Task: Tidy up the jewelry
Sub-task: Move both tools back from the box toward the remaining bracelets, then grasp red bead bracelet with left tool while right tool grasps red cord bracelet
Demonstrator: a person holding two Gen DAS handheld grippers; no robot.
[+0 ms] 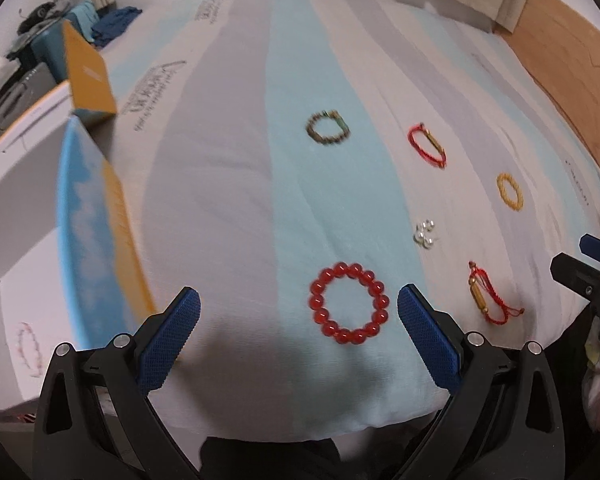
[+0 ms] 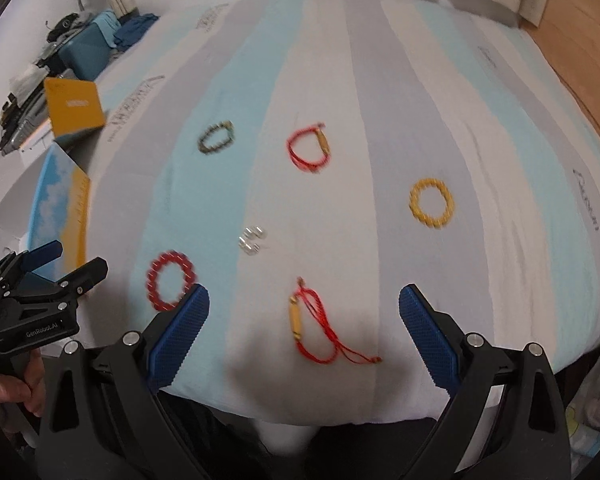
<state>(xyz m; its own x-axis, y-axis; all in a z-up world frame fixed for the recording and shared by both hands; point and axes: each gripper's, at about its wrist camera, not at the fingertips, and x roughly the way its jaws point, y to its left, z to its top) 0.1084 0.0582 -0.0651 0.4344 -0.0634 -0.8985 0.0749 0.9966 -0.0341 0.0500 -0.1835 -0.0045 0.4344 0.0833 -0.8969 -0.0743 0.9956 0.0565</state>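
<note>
Left gripper [image 1: 299, 312] wide open, empty, over red bead bracelet [image 1: 349, 303]; right gripper [image 2: 304, 310] wide open, empty, over red cord bracelet [image 2: 320, 328] on striped bed [image 1: 228, 184]

Left gripper [image 1: 299, 312]: blue-padded fingers [image 1: 171, 338] spread wide, nothing between them. Right gripper [image 2: 304, 312]: fingers [image 2: 427, 334] likewise spread wide and empty. A hand [image 2: 8, 390] grips the left gripper's handle, seen at the right wrist view's lower left edge.

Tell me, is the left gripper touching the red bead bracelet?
Apart. In the left wrist view, the open left gripper frames the red bead bracelet, with bare sheet beside each finger.
</note>
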